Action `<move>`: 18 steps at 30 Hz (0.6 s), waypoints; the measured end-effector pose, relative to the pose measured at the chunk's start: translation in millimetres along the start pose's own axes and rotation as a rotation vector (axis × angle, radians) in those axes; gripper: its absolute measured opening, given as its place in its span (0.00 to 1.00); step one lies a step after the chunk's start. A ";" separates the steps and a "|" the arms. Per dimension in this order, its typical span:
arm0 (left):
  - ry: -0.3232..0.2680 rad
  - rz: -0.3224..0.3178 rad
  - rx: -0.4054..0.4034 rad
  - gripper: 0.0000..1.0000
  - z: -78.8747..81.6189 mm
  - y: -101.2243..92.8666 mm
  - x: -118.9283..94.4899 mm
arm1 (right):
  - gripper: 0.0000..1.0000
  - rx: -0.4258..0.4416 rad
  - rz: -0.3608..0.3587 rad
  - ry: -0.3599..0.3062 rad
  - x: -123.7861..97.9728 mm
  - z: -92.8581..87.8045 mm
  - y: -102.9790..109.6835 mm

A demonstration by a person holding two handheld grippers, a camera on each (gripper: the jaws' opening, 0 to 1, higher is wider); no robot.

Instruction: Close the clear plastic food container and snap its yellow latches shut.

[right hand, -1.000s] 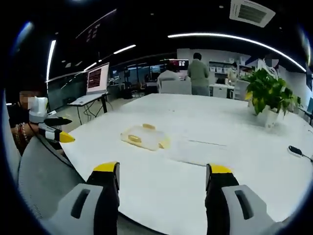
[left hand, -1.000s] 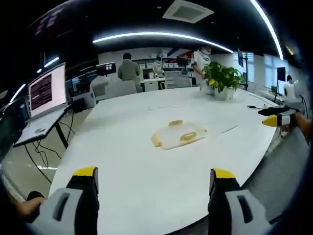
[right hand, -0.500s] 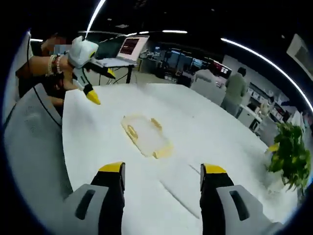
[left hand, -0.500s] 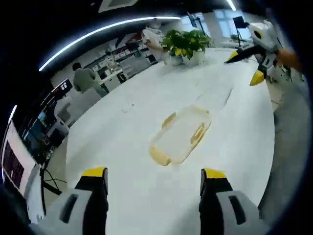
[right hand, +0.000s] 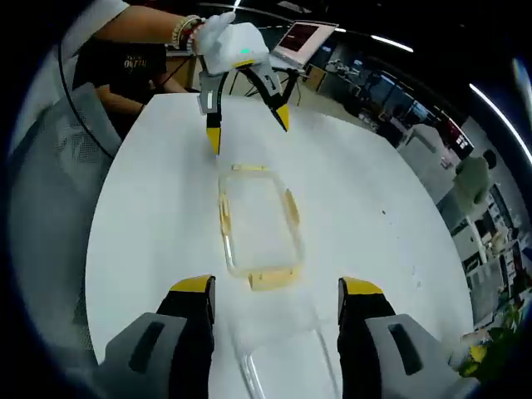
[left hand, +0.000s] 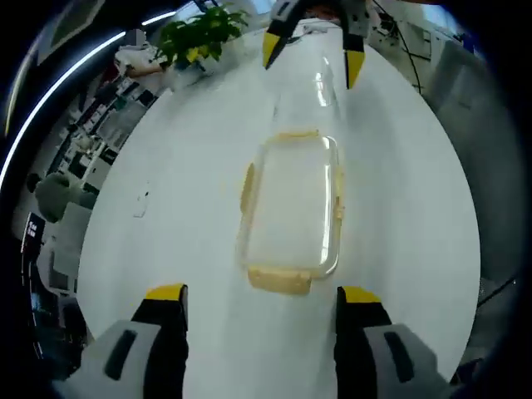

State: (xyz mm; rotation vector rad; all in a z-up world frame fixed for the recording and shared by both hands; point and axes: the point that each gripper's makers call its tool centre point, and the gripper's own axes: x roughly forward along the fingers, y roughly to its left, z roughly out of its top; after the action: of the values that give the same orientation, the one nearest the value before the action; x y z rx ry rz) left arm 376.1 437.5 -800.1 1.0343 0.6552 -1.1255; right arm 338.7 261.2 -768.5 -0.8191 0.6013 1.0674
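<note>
I held both grippers over the container (left hand: 291,212), one at each short end, with nothing yet touched. My left gripper (left hand: 259,301) had its jaws spread wide and empty, just short of the container's near end, where a yellow latch (left hand: 279,280) lay flat. My right gripper (right hand: 274,298) was likewise wide open and empty at the opposite end of the container (right hand: 258,224), with that end's latch (right hand: 271,278) between its jaw tips. The container sat low and flat on the white tabletop (left hand: 166,249), latches splayed outward along its sides; I could not tell whether the lid was fully seated. A second clear piece (right hand: 287,366) lay just beyond the container on the right gripper's side.

To do this step well, I judged I should first press the lid down evenly from both ends so the rim seated all round, then fold each latch over with one gripper while the other steadied the container against sliding on the smooth tabletop.

Half a second before, both grippers had been well back from the container and seeing it at an angle; now they had closed in and faced each other across it. The container itself had not shifted.
</note>
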 end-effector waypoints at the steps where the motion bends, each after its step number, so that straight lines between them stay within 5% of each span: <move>1: 0.015 -0.019 -0.002 0.69 -2.0 0.5 3.2 | 0.57 -0.004 0.042 0.030 7.9 -4.5 0.2; 6: 0.055 -0.102 -0.011 0.65 -9.8 7.0 21.6 | 0.57 -0.008 0.149 0.137 36.2 -23.7 -5.7; 18: 0.068 -0.248 0.034 0.62 -11.3 -5.1 38.0 | 0.54 0.011 0.295 0.201 69.8 -35.3 -1.2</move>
State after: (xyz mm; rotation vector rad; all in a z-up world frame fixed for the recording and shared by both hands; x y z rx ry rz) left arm 384.6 432.0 -838.8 1.0437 0.8386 -1.3244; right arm 364.5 268.0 -842.1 -0.8515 0.9185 1.2555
